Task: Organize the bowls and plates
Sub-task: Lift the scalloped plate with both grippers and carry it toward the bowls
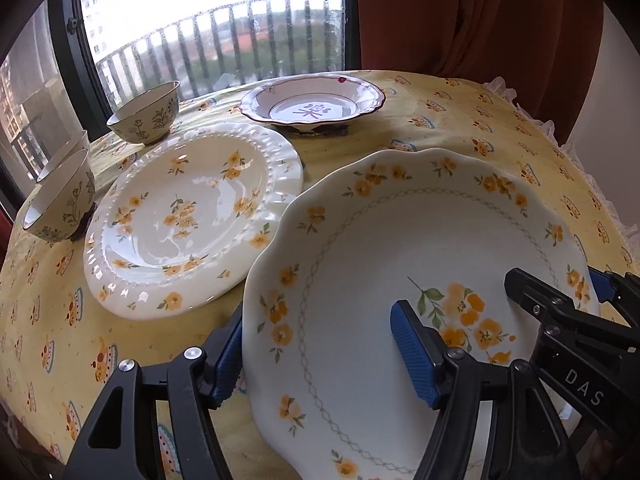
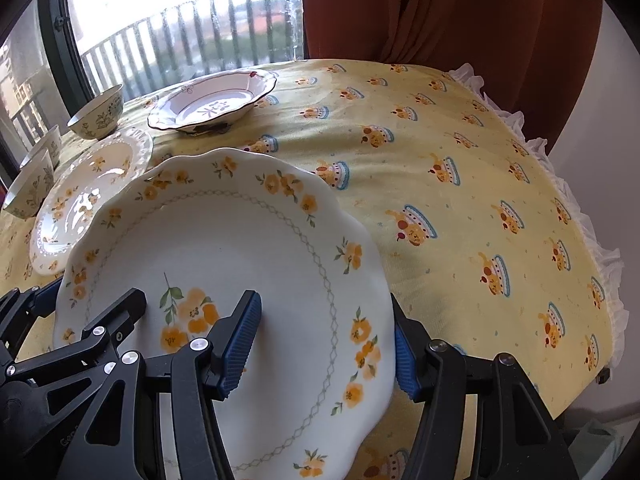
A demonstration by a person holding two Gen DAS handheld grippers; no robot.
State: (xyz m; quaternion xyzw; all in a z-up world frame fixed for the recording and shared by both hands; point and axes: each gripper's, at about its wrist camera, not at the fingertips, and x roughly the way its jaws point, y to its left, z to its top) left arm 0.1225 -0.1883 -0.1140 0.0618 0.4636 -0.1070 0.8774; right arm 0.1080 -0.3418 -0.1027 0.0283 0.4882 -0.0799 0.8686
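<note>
While both claws are gaping astride its scalloped rim, you're handling a stiff, glazed, breakable plate (image 1: 400,280): left claw (image 1: 316,356), right claw (image 2: 328,346).

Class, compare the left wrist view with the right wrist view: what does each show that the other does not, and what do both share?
Only the left wrist view shows the ribbed plate whole; in the right view the scalloped plate covers part of it. Only the right wrist view shows the tablecloth's frilled right edge in full. Both show the scalloped plate, with the left gripper and right gripper each straddling its rim, the purple-rimmed dish and three bowls near the window.
</note>
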